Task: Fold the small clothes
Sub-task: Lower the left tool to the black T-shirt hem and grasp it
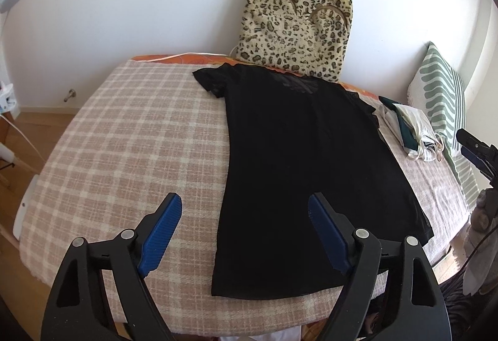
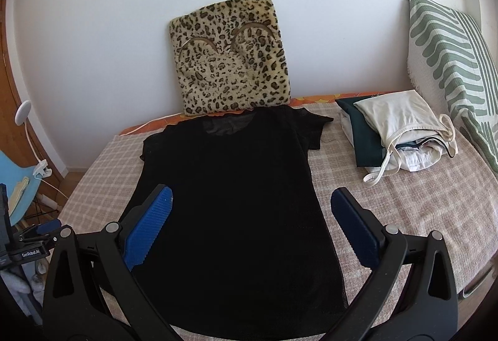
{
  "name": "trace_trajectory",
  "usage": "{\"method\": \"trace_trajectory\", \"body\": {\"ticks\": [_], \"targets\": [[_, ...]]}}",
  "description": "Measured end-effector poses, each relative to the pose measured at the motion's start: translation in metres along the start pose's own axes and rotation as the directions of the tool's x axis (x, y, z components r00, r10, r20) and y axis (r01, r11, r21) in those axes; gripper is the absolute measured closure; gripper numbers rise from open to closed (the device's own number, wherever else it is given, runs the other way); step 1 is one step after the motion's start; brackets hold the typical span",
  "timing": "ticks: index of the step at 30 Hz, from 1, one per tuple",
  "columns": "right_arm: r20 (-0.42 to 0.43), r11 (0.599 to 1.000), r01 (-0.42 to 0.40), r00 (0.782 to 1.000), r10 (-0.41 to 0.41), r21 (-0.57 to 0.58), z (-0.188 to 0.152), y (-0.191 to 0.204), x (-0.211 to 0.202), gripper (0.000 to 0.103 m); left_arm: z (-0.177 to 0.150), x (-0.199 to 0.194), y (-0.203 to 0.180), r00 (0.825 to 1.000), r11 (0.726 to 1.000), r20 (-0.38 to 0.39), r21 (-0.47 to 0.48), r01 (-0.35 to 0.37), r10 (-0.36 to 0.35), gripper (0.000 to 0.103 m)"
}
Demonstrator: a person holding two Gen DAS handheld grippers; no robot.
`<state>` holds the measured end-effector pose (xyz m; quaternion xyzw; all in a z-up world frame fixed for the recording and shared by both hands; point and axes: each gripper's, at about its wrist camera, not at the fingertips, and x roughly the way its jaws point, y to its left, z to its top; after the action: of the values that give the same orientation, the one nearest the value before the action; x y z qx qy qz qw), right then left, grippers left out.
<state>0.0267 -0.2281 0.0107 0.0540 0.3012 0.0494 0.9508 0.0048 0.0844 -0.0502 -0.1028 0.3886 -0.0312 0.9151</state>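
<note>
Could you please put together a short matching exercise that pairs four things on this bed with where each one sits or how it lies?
Things:
1. black T-shirt
2. leopard-print cushion
3. green striped pillow
4. pile of folded clothes

Places or states:
A. leaning upright against the white wall, just behind the shirt's collar
B. spread flat and unfolded on the checked blanket
C. stacked on the blanket, between the shirt and the striped pillow
D. propped at the bed's right end in the right wrist view

Pairs: 1-B, 2-A, 3-D, 4-C
</note>
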Motion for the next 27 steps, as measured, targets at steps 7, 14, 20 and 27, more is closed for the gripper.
{"method": "trace_trajectory", "body": {"ticks": [7, 14, 20, 27], "targets": [[-0.008, 1.000, -0.022, 1.000, 0.021, -0.015, 0.002, 0.009, 0.006, 0.000, -0.009, 0.016, 0.012, 0.996, 0.999, -0.085, -0.036, 0.038, -0.041, 0.039], [-0.054, 0.998, -0.065, 0.996, 0.064, -0.012, 0.005, 0.017, 0.021, 0.014, -0.027, 0.033, 0.031, 0.975, 0.987, -0.184, -0.117, 0.107, -0.128, 0.065], [-0.120, 0.993, -0.109, 0.987, 0.104, -0.036, 0.020, 0.036, 0.046, 0.027, -0.039, 0.044, 0.046, 0.964, 0.983, -0.227, -0.154, 0.104, -0.137, 0.066], [-0.140, 0.973, -0.189, 0.975, 0.170, -0.131, 0.062, 0.094, 0.084, 0.028, -0.049, 0.053, 0.051, 0.950, 0.972, -0.261, -0.200, 0.122, -0.173, 0.066]]}}
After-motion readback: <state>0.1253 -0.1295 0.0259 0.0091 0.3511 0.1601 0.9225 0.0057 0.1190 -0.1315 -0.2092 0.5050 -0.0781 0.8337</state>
